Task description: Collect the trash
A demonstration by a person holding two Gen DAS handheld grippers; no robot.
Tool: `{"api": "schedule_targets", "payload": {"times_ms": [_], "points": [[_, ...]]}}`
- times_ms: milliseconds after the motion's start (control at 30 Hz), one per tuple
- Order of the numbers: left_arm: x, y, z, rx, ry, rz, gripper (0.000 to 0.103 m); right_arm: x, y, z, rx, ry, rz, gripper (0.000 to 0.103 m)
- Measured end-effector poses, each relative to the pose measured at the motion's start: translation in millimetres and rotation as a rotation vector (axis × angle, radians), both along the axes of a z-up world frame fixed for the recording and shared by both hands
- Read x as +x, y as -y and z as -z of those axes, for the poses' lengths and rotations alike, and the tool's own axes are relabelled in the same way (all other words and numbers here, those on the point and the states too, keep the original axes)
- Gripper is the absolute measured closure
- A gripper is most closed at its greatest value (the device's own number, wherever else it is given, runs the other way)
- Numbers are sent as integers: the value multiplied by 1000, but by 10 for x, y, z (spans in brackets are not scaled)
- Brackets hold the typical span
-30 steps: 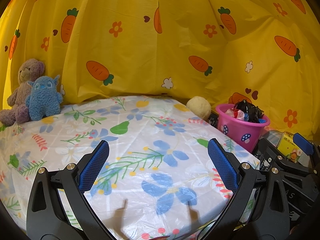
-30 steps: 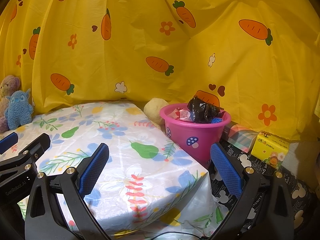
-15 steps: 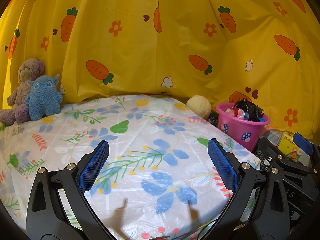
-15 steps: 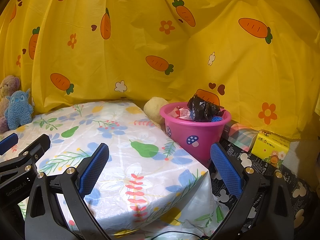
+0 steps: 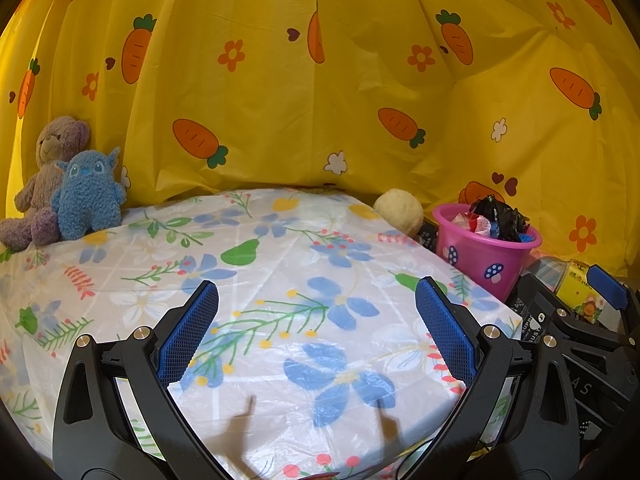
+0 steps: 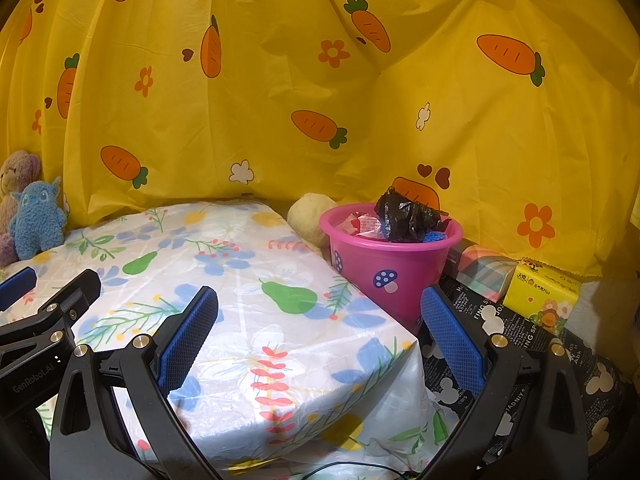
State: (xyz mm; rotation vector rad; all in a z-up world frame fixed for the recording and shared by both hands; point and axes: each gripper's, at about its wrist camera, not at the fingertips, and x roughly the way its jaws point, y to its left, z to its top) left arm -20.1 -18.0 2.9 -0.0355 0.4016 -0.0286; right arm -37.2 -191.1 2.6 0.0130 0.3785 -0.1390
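Observation:
A pink bucket [image 5: 486, 255] [image 6: 390, 264] with mushroom prints stands just off the right edge of the table. It is heaped with trash: a crumpled black bag [image 5: 498, 215] [image 6: 408, 216], red-and-white wrappers [image 6: 362, 224] and something blue. My left gripper [image 5: 316, 308] is open over the flowered tablecloth [image 5: 280, 280], with nothing between its blue pads. My right gripper [image 6: 318, 312] is open too and empty, near the table's front right corner, short of the bucket. In the right wrist view the left gripper's black frame [image 6: 48, 316] shows at the left.
Two plush toys, one mauve [image 5: 48, 176] and one blue [image 5: 88, 196], sit at the table's far left. A cream ball [image 5: 400, 210] lies beside the bucket. A yellow tissue pack [image 6: 542, 296] and a pastel box [image 6: 482, 270] rest on black printed paper to the right. A yellow carrot-print sheet hangs behind.
Both views have drifted very slightly; the bucket sits a touch lower and further away in the left wrist view. Both grippers stay open and empty.

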Motion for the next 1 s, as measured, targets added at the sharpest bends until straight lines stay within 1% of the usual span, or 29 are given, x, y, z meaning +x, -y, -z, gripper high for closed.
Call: {"api": "schedule_targets", "payload": {"times_ms": [1000], "points": [[20,-16,6,3,-3,5,6,12,-5,-4,3,1,2,6]]}}
